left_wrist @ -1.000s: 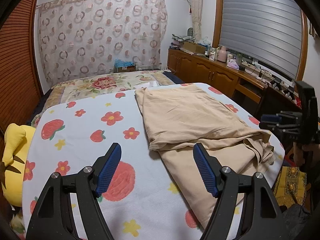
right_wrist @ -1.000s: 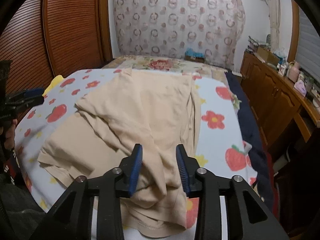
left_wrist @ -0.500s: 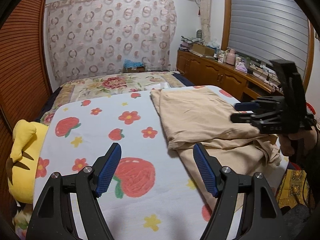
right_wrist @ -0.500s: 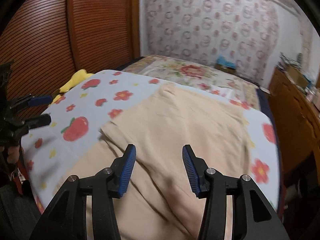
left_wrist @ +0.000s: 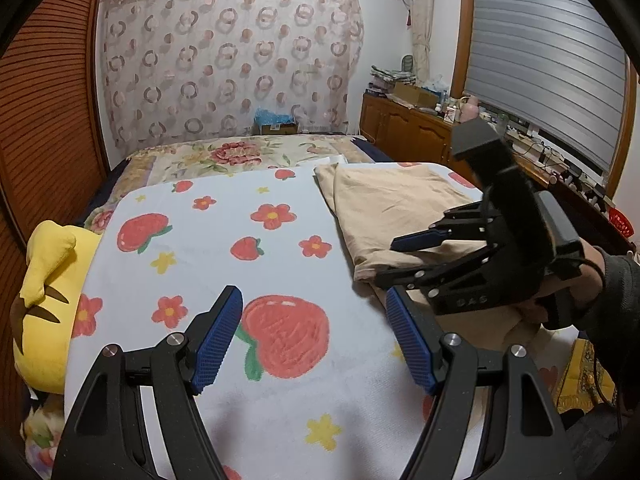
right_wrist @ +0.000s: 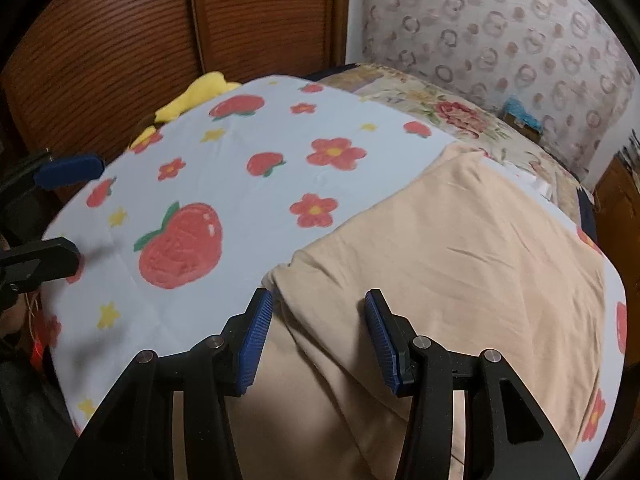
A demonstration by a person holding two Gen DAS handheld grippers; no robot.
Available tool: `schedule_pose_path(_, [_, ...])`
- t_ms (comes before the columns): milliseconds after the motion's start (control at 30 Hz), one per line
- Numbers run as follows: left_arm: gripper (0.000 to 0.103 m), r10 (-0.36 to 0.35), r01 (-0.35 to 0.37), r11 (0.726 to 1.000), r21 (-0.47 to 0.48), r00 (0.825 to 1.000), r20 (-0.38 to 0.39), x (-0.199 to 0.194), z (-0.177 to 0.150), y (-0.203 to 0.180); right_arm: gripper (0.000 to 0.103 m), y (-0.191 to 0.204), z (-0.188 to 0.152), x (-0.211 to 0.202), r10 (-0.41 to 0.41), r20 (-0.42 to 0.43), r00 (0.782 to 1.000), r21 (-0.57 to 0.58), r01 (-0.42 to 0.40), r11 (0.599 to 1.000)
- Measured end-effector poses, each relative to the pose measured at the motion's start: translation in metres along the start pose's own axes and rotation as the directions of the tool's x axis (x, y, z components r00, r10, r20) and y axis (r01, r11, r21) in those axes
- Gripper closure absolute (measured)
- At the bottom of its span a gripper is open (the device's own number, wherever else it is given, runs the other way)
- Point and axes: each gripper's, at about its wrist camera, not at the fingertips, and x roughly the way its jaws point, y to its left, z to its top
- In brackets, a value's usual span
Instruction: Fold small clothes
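A beige garment (left_wrist: pixel 392 204) lies partly folded on the right side of a strawberry-print blanket (left_wrist: pixel 224 240). It also fills the right wrist view (right_wrist: pixel 460 264). My left gripper (left_wrist: pixel 314 340) is open and empty over the bare blanket, left of the garment. My right gripper (right_wrist: pixel 318 336) is open, low over the garment's near left folded edge. It shows in the left wrist view (left_wrist: pixel 404 256), reaching in from the right. The left gripper's fingers (right_wrist: pixel 68 168) show at the left edge of the right wrist view.
A yellow plush toy (left_wrist: pixel 44 280) lies at the blanket's left edge. A floral bedspread (left_wrist: pixel 240 156) and a patterned curtain (left_wrist: pixel 232 72) are beyond. Wooden cabinets (left_wrist: pixel 404 128) with clutter line the right wall. Slatted wooden doors (right_wrist: pixel 160 40) stand on the left.
My right gripper has swung left and down to the garment's folded left edge, its jaws a little wider. My left gripper has drifted left, off the garment, over bare blanket.
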Motion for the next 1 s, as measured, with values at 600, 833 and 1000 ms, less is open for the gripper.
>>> schedule_pose_path(600, [0.028,-0.027,0.028,0.999,0.024,0.999,-0.032,0.013,-0.003,-0.012,0.096,-0.053,0.023,-0.056,-0.116,0.138,0.984,0.007,0.116,0.993])
schedule_pose_path(833, [0.028,-0.037,0.038,0.999,0.029,0.998,-0.044,0.017,-0.006,-0.017,0.097,-0.124,0.042,-0.059,-0.344,0.100,0.933,0.137,0.330,0.934])
schedule_pose_path(1000, [0.028,-0.030,0.032,0.999,0.028,0.998,-0.056,0.018,-0.008,-0.016,0.097,-0.171,0.037,-0.043,-0.481,-0.008,0.876,0.256,0.467,0.846])
